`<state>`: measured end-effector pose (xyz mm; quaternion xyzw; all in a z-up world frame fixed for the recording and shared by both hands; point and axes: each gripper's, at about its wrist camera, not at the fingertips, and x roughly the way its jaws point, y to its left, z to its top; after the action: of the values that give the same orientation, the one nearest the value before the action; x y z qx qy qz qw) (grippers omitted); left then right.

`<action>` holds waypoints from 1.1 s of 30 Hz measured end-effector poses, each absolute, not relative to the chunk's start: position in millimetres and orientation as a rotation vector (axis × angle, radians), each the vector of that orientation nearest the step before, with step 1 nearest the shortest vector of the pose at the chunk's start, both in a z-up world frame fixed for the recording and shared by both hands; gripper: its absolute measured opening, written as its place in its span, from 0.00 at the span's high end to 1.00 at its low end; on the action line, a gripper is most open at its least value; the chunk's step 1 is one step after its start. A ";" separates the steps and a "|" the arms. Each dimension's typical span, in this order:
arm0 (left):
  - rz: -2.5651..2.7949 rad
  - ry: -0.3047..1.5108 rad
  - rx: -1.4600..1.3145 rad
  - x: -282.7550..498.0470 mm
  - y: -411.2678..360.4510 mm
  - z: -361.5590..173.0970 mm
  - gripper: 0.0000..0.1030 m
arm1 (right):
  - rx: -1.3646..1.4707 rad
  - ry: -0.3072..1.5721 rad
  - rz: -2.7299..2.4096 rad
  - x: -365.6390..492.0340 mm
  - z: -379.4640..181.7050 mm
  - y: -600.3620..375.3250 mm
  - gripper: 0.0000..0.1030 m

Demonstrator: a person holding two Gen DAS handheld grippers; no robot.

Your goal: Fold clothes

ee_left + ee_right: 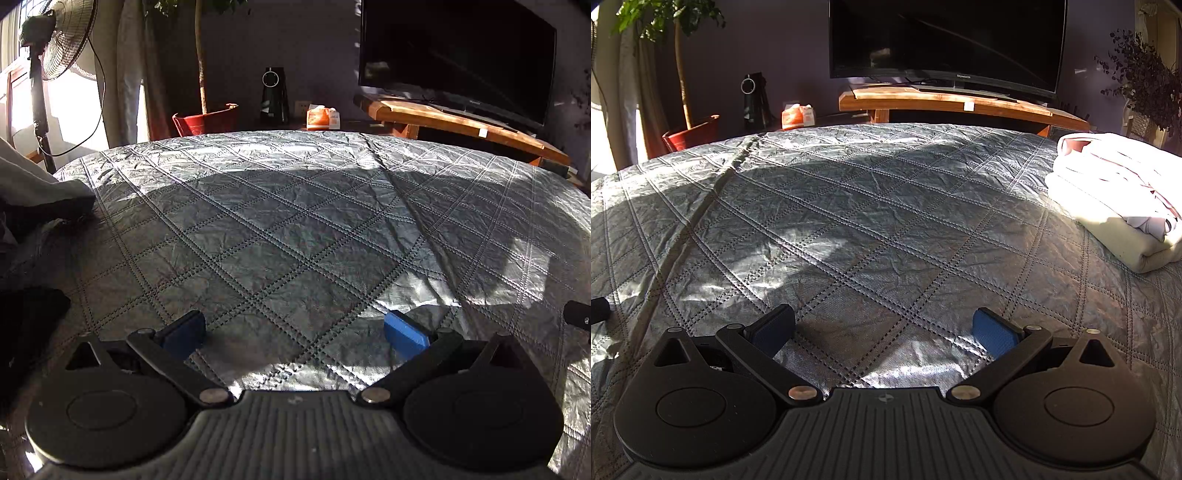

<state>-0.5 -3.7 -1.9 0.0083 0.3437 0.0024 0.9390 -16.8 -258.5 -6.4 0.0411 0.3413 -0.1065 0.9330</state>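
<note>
My left gripper (pixel 295 332) hovers open just over the grey quilted bedspread (pixel 295 221), blue pads wide apart and nothing between them. At the far left of the left wrist view lies a heap of dark and grey clothes (pixel 37 199). My right gripper (pixel 884 330) is also open and empty above the bedspread (pixel 849 221). A stack of folded white and cream clothes (pixel 1115 199) sits at the right edge of the bed, well ahead and to the right of the right gripper. A black part of the other gripper (pixel 578 314) shows at the right edge of the left wrist view.
Beyond the bed stand a television (pixel 945 40) on a wooden stand (pixel 960 101), a red plant pot (pixel 690 134), an orange tissue box (pixel 798 115) and a dark speaker (pixel 753 96). A standing fan (pixel 59 40) is at the far left.
</note>
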 end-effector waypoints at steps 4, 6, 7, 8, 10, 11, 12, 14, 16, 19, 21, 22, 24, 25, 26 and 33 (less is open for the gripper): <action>0.005 0.702 0.017 -0.5 -3.7 -1.9 0.00 | 0.084 0.698 -0.218 -16.8 -6.1 -258.6 0.00; 0.005 0.702 0.017 -0.5 -3.6 -1.8 0.00 | 0.084 0.698 -0.218 -16.9 -5.8 -258.6 0.00; 0.005 0.702 0.017 -0.5 -3.6 -1.8 0.00 | 0.084 0.698 -0.218 -16.9 -5.7 -258.6 0.00; 0.005 0.702 0.017 -0.6 -3.5 -1.8 0.00 | 0.084 0.698 -0.218 -17.0 -5.6 -258.6 0.00; 0.005 0.702 0.017 -0.5 -3.5 -1.8 0.00 | 0.084 0.698 -0.218 -17.0 -5.3 -258.7 0.00; 0.005 0.702 0.017 -0.5 -3.4 -1.8 0.00 | 0.084 0.698 -0.218 -17.0 -5.3 -258.7 0.00; 0.004 0.702 0.017 -0.5 -3.4 -1.8 0.00 | 0.084 0.698 -0.218 -17.1 -5.2 -258.7 0.00; 0.005 0.702 0.018 -0.5 -3.5 -1.8 0.00 | 0.084 0.698 -0.218 -17.1 -5.2 -258.8 0.00; 0.005 0.701 0.022 -0.3 -4.0 -1.7 0.00 | 0.085 0.698 -0.218 -17.2 -5.0 -258.8 0.00; 0.004 0.702 0.018 -0.4 -3.2 -1.3 0.00 | 0.084 0.698 -0.218 -17.2 -4.9 -258.8 0.00; 0.004 0.702 0.020 -0.5 -3.8 -1.1 0.00 | 0.084 0.698 -0.218 -17.2 -4.9 -258.8 0.00; 0.004 0.702 0.019 -0.5 -3.7 -1.1 0.00 | 0.084 0.698 -0.218 -17.2 -4.9 -258.8 0.00; 0.004 0.702 0.019 -0.5 -4.1 -0.8 0.00 | 0.085 0.698 -0.218 -17.2 -5.1 -258.8 0.00; 0.004 0.702 0.019 -0.5 -4.4 -0.6 0.00 | 0.085 0.698 -0.218 -17.2 -5.2 -258.8 0.00; 0.004 0.702 0.019 -0.5 -4.8 -0.4 0.00 | 0.085 0.698 -0.218 -17.2 -5.3 -258.8 0.00; 0.004 0.702 0.019 -0.9 -4.0 0.0 0.00 | 0.085 0.698 -0.218 -17.2 -5.9 -258.8 0.00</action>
<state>-0.9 -4.0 0.0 0.0093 0.3438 0.0019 0.9390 -17.2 -258.8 -5.9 0.0414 0.3414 -0.1065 0.9330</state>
